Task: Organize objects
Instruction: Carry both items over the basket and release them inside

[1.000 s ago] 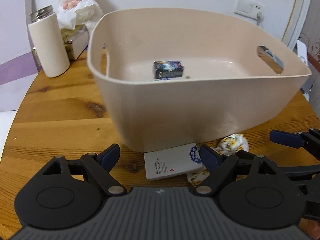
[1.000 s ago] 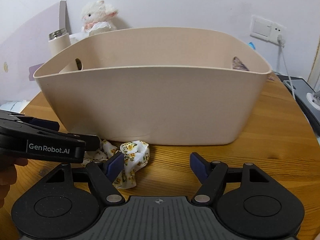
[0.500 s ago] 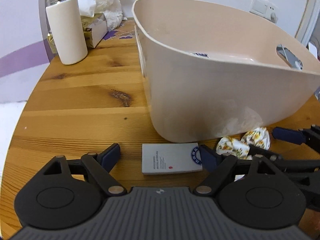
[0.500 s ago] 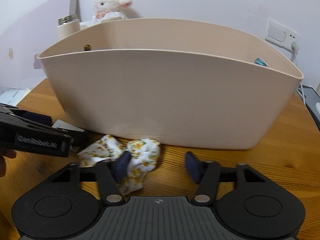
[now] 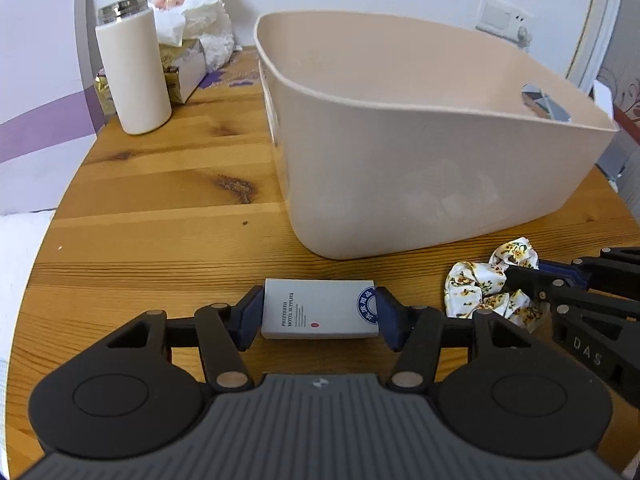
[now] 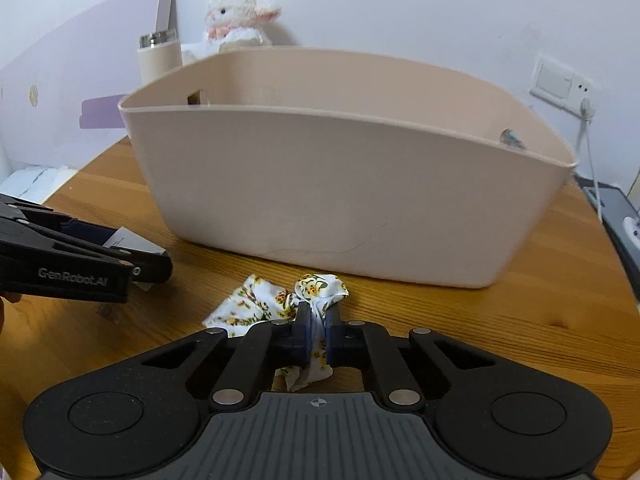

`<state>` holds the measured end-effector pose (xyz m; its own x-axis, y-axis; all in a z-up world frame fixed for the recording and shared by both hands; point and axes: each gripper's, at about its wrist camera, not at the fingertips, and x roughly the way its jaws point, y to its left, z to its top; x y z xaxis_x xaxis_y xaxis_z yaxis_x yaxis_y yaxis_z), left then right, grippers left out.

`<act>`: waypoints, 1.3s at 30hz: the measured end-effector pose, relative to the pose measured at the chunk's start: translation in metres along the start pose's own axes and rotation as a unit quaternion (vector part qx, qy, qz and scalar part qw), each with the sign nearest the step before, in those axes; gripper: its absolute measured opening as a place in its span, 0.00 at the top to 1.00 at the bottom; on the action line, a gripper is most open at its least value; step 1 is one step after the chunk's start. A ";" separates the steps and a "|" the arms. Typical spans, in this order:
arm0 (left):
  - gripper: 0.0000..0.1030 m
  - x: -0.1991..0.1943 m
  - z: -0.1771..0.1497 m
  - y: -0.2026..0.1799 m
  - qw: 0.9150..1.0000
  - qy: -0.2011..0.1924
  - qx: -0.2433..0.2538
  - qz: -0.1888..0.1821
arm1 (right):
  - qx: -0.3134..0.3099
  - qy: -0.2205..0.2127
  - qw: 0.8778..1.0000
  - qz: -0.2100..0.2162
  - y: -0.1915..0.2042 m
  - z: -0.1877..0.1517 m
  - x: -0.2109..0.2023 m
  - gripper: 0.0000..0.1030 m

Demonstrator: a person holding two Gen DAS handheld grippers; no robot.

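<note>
Down at table level, the left gripper (image 5: 319, 314) has its blue pads pressed against both short ends of the small grey box (image 5: 319, 315), the one printed with "PREFERRED HOTEL SUPPLIES" and a blue round emblem, and the box lies flat on the wooden table (image 5: 160, 208) just in front of the beige plastic bin (image 5: 420, 184). Over on the other side, the right gripper (image 6: 316, 334) is pinched down tight on the floral scrunchie (image 6: 276, 304), white fabric with little yellow flowers, a fold of it squeezed between the two narrow pads while the rest of it bunches out on the tabletop toward the left. That scrunchie sits close to the bin's near wall, not touching it as far as the right wrist view shows. From the left wrist view, the scrunchie lies to the right of the box, apart from it, with the right tool's black fingers reaching in across it. The bin itself stands upright in the middle of the table, its handle cut-outs visible at both ends. Back at the far left corner stand a cream flask with a metal cap (image 5: 134, 68), a white plush lamb (image 5: 196, 12) against the wall, and a small carton (image 5: 186, 68) in front of the lamb.
</note>
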<state>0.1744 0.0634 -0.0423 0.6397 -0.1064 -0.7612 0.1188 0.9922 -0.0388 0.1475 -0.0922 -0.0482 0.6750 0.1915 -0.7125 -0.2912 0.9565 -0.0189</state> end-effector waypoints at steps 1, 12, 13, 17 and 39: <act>0.42 -0.005 0.001 -0.001 1.000 -0.005 0.002 -0.001 | 0.000 -0.005 1.000 -0.001 -0.001 0.000 -0.006 0.95; 0.41 -0.074 0.018 -0.014 0.996 -0.084 0.030 0.002 | 0.010 -0.094 0.995 -0.004 -0.021 0.019 -0.075 0.95; 0.41 -0.079 0.021 -0.015 0.995 -0.091 0.030 0.002 | 0.012 -0.105 0.994 -0.006 -0.022 0.024 -0.081 0.95; 0.41 -0.099 0.035 -0.020 0.992 -0.120 0.032 -0.002 | 0.019 -0.143 0.990 -0.014 -0.032 0.040 -0.099 0.95; 0.41 -0.006 0.116 -0.052 0.995 -0.080 0.040 0.038 | 0.085 -0.123 0.987 -0.062 -0.073 0.097 -0.028 0.94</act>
<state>0.2523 0.0049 0.0396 0.7613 -0.0461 -0.6467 0.1216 0.9899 0.0726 0.2157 -0.1457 0.0414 0.8482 0.0988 -0.5205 -0.0927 0.9950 0.0379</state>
